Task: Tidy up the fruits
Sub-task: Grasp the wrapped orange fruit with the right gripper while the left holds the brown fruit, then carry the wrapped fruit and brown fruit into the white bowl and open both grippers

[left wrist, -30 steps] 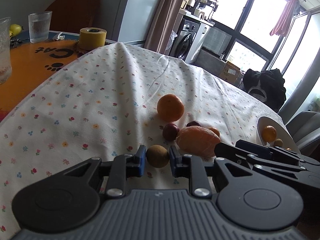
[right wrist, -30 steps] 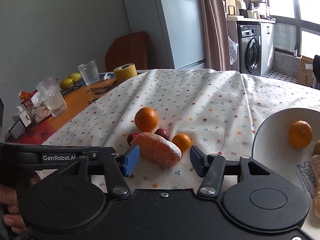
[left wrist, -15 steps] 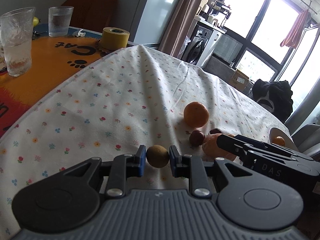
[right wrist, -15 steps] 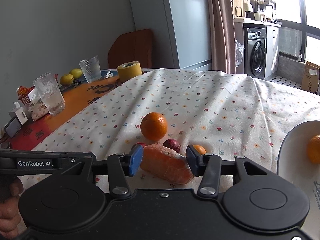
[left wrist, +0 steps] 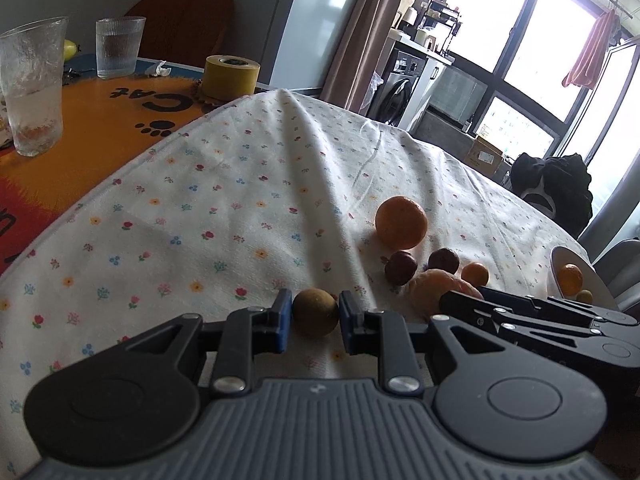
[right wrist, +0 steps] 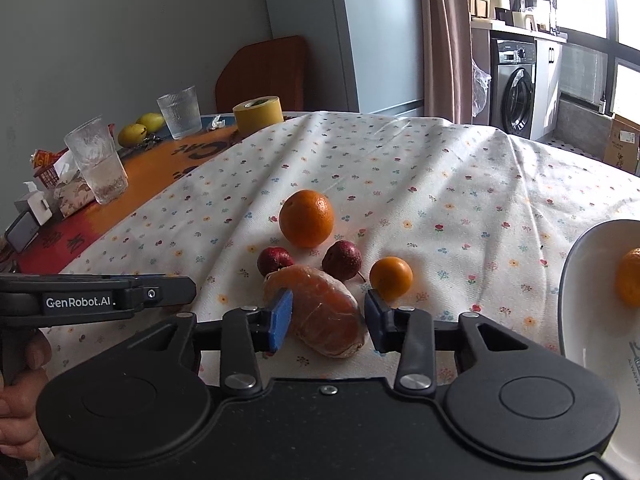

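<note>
The left gripper (left wrist: pixel 312 315) is clamped on one round, matte brown fruit (left wrist: pixel 315 311). The right gripper (right wrist: pixel 326 317) is spread around one oblong, wrinkled orange fruit (right wrist: pixel 324 316) lying on the flowered cloth (right wrist: pixel 420 184), its pads not visibly pressing. At its 12 o'clock sit two dark red fruits (right wrist: pixel 342 260) and one large orange (right wrist: pixel 306 218); at 1 o'clock, one small orange (right wrist: pixel 391 278). A smooth white bowl (right wrist: pixel 576 300) at 3 o'clock holds one orange.

left gripper (left wrist: pixel 312 316) clamped, right gripper (right wrist: pixel 326 314) parted
</note>
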Demonstrator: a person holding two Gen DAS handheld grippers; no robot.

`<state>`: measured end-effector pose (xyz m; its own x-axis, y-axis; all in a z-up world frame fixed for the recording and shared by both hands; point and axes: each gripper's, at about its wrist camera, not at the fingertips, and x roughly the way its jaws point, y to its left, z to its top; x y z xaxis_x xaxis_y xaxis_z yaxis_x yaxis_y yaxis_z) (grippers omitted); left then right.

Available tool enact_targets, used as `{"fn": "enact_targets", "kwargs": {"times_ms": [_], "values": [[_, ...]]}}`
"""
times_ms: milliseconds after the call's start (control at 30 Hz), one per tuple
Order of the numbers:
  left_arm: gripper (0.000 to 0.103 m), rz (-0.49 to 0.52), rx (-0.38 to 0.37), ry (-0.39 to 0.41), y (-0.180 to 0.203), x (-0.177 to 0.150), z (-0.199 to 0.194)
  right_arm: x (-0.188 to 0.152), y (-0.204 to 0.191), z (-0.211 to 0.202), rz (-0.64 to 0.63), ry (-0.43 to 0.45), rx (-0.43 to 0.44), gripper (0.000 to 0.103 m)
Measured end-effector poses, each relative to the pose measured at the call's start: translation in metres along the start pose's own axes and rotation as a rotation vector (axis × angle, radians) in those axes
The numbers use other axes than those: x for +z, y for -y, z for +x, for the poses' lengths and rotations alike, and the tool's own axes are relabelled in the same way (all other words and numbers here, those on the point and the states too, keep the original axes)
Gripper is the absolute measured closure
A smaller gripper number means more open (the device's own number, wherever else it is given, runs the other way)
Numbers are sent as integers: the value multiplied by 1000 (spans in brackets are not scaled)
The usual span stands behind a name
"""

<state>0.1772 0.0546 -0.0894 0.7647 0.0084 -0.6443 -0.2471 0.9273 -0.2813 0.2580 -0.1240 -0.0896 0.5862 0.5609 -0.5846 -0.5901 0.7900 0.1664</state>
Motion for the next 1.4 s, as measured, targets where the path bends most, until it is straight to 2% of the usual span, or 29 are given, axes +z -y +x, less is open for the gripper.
{"fn": "enact_targets", "kwargs": {"times_ms": [100,233,433,500,567,733,1167,1400], "values": [[79,18,1,6,1,-2,-1,-2,-4,-3,-3,-8,22,65],[80,30,3,12,1,-3,-2,-4,-10,-3,-37,-11,34,55],[80,31,0,12,2,-3,-2,-3,-21,10,-97,-8,8,50],[80,31,-2,10,2,-3,-2,-5,-25,11,-121,-5,-12,52],[80,32,-3,7,2,-3,-3,-6,-27,9,-152,-8,-46,67],[80,28,-14,0,4,-3,-6,-5,-19,-3,-110,-29,-9,76],[80,79,-53,21,35,2,-17,-5,6,-38,-12,45,4,77],[80,142,-109,36,69,9,-20,-3,27,-61,29,93,-39,77]]}}
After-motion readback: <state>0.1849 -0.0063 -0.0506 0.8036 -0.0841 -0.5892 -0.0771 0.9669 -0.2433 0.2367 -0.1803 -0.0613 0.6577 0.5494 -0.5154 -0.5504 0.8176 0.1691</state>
